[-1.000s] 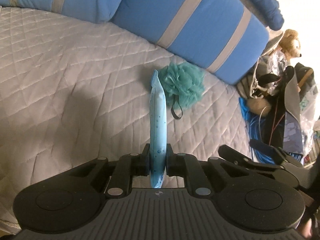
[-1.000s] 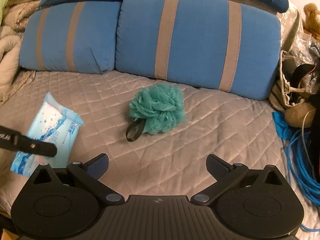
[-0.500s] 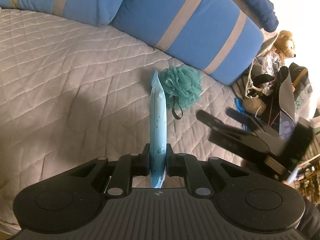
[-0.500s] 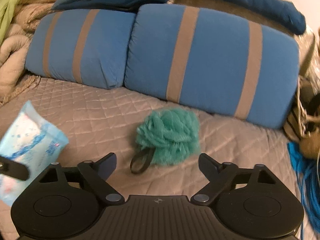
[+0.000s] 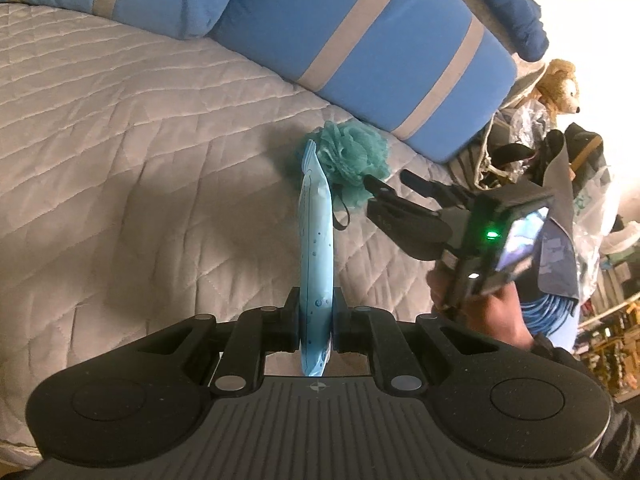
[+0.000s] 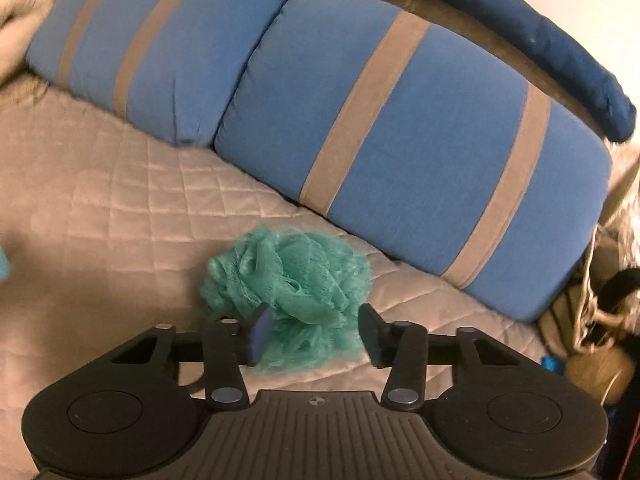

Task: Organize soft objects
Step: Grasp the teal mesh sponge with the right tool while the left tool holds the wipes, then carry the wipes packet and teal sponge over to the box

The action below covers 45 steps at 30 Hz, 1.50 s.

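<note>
The teal mesh bath pouf [image 6: 286, 276] lies on the quilted bed cover [image 6: 120, 208], just in front of the right-hand blue striped cushion [image 6: 420, 152] along the bed's far edge. It looks feather-light and springy, so it should crush easily; taking it across its bunched middle seems surest. The right tool [image 6: 314, 334] is closing, with the pouf's near ruffles between its jaws. The left tool [image 5: 316, 320] is clamped on a soft blue wipes pack [image 5: 316, 248], held upright.
</note>
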Each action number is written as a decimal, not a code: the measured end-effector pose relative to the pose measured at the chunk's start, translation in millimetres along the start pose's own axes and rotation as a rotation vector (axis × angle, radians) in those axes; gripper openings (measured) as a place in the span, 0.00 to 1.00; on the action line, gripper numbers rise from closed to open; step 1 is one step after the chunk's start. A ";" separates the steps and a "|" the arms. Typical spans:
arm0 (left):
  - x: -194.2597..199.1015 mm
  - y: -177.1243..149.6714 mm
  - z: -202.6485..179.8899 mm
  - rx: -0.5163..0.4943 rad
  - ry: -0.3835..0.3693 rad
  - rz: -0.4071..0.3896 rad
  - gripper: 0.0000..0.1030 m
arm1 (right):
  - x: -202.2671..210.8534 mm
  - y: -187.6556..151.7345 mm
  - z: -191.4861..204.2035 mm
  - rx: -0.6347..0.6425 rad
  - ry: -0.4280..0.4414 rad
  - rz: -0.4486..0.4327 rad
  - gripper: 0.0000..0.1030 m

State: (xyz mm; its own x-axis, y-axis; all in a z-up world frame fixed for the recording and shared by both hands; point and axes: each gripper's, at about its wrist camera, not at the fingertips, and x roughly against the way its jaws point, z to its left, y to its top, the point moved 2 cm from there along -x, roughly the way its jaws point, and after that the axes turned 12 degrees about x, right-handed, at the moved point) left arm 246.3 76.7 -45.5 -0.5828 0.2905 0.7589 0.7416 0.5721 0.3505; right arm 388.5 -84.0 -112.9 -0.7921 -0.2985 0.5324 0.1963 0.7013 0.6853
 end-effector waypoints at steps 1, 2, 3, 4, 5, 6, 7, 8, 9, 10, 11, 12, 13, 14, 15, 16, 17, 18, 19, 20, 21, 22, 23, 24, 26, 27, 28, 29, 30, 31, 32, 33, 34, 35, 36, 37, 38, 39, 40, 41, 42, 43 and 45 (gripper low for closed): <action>-0.3 0.1 -0.8 0.000 -0.002 0.002 0.13 | -3.0 0.2 1.9 0.029 -0.006 0.005 0.44; -0.8 0.2 -1.2 0.000 -0.004 0.005 0.13 | -4.9 0.2 3.4 0.050 -0.014 0.006 0.43; -1.0 0.2 -1.4 0.000 -0.007 0.007 0.13 | -8.4 -0.6 5.6 0.076 -0.019 0.013 0.43; -1.3 0.3 -1.6 0.001 -0.008 0.009 0.13 | -11.6 -1.3 7.7 0.091 -0.025 0.024 0.40; -1.6 0.2 -1.8 0.001 -0.009 0.010 0.13 | -14.8 -2.5 9.5 0.104 -0.031 0.032 0.36; -2.1 0.4 -1.7 0.000 -0.010 0.012 0.13 | -17.3 -2.6 11.8 0.117 -0.030 0.035 0.34; -2.6 0.4 -1.5 0.001 -0.009 0.013 0.13 | -19.4 -2.9 14.6 0.141 -0.031 0.035 0.31; -2.9 0.2 -1.2 0.001 -0.009 0.015 0.13 | -18.4 -2.6 17.5 0.162 -0.039 0.030 0.29; -3.4 0.0 -1.1 0.001 -0.008 0.017 0.13 | -17.9 -2.1 20.6 0.188 -0.051 0.020 0.29; -3.9 -0.2 -1.2 0.001 -0.007 0.019 0.13 | -17.3 -1.1 23.6 0.216 -0.065 0.011 0.28; -4.4 -0.2 -1.8 0.000 -0.007 0.021 0.13 | -17.0 -0.2 25.8 0.238 -0.074 0.005 0.27; -5.3 -0.4 -2.3 -0.001 -0.006 0.023 0.13 | -16.6 0.1 28.0 0.259 -0.078 0.001 0.24; -6.2 -0.6 -2.6 -0.002 -0.004 0.025 0.13 | -17.1 0.3 29.9 0.279 -0.083 0.001 0.21; -7.1 -0.8 -3.2 -0.003 -0.003 0.026 0.13 | -17.6 0.3 31.4 0.293 -0.090 0.003 0.16; -7.8 -1.1 -3.5 -0.004 -0.003 0.028 0.13 | -18.3 0.0 32.6 0.306 -0.094 0.007 0.11; -8.8 -1.7 -4.5 -0.007 -0.002 0.030 0.13 | -19.6 -0.6 33.1 0.317 -0.099 0.017 0.03; -9.7 -2.1 -5.4 -0.009 -0.002 0.031 0.13 | -19.2 -0.6 33.1 0.319 -0.108 0.020 0.02; -10.5 -2.8 -6.4 -0.012 -0.002 0.034 0.13 | -18.7 0.5 32.1 0.313 -0.111 0.017 0.02; -11.1 -3.2 -6.9 -0.015 -0.002 0.036 0.13 | -15.9 2.4 30.0 0.298 -0.119 0.013 0.02; -11.8 -3.6 -7.6 -0.017 -0.003 0.038 0.13 | -15.1 5.0 28.3 0.284 -0.125 0.010 0.02; -12.3 -3.9 -8.1 -0.018 -0.002 0.039 0.13 | -12.0 7.5 25.2 0.262 -0.126 0.007 0.02; -12.7 -4.1 -8.2 -0.019 -0.001 0.039 0.13 | -7.7 10.7 21.0 0.231 -0.125 0.002 0.02; -13.1 -4.0 -8.0 -0.020 0.000 0.038 0.13 | -5.3 13.5 17.6 0.214 -0.129 -0.005 0.02; -13.4 -3.7 -7.8 -0.020 -0.001 0.036 0.13 | 0.7 17.1 13.7 0.197 -0.139 -0.019 0.02; -12.9 -3.3 -6.9 -0.021 -0.003 0.030 0.13 | 10.9 23.3 6.5 0.163 -0.138 -0.034 0.02; -12.4 -3.1 -7.1 -0.022 -0.002 0.026 0.13 | 16.1 25.7 3.2 0.145 -0.134 -0.041 0.02; -11.9 -3.1 -7.1 -0.024 -0.002 0.020 0.13 | 22.3 28.0 -0.4 0.127 -0.135 -0.050 0.02; -11.5 -3.1 -7.2 -0.028 0.002 0.013 0.13 | 28.2 29.6 -3.3 0.113 -0.133 -0.054 0.02; -11.2 -3.2 -7.1 -0.033 0.008 0.008 0.13 | 33.0 30.2 -5.3 0.104 -0.126 -0.059 0.02; -11.0 -3.5 -7.6 -0.035 0.011 0.003 0.13 | 36.5 29.5 -6.8 0.105 -0.121 -0.061 0.02; -10.5 -3.2 -7.4 -0.035 0.013 -0.004 0.13 | 38.8 27.7 -6.4 0.113 -0.121 -0.055 0.02; -10.1 -2.7 -6.8 -0.033 0.015 -0.011 0.13 | 38.6 24.8 -4.9 0.133 -0.110 -0.045 0.02; -9.5 -2.0 -6.2 -0.028 0.019 -0.020 0.13 | 37.3 20.9 -1.6 0.162 -0.096 -0.036 0.04; -8.8 -1.2 -5.4 -0.021 0.026 -0.029 0.13 | 35.1 16.5 2.6 0.197 -0.096 -0.032 0.12; -8.4 -0.4 -4.4 -0.014 0.030 -0.034 0.13 | 31.6 12.0 7.9 0.240 -0.097 -0.022 0.18; -8.1 0.2 -3.7 -0.008 0.031 -0.035 0.13 | 26.4 7.1 13.1 0.281 -0.081 -0.008 0.30; -8.0 0.3 -3.5 -0.005 0.030 -0.034 0.13 | 22.7 4.5 17.0 0.302 -0.069 -0.003 0.41; -8.2 -0.1 -3.9 -0.008 0.029 -0.032 0.13 | 18.5 0.9 20.9 0.322 -0.071 -0.001 0.43; -8.7 -0.5 -4.8 -0.013 0.031 -0.029 0.13 | 12.4 -1.9 24.6 0.347 -0.078 0.007 0.43; -9.6 -0.6 -5.6 -0.018 0.032 -0.026 0.13 | 7.8 -2.6 27.7 0.365 -0.079 0.013 0.43; -10.5 -0.7 -5.9 -0.019 0.032 -0.024 0.13 | 2.5 -3.2 30.0 0.384 -0.087 0.017 0.43; -11.4 -0.3 -6.6 -0.019 0.032 -0.020 0.13 | -1.3 -3.5 31.3 0.396 -0.100 0.019 0.43; -12.9 -0.1 -8.1 -0.020 0.028 -0.014 0.13 | -8.7 -2.3 31.8 0.410 -0.108 0.028 0.41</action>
State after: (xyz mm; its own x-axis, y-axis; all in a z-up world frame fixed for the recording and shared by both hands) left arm 256.4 66.7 -50.8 -0.5835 0.2611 0.7690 0.7404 0.5602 0.3716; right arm 376.6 -62.4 -134.9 -0.8502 -0.2216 0.4775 -0.0108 0.9142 0.4051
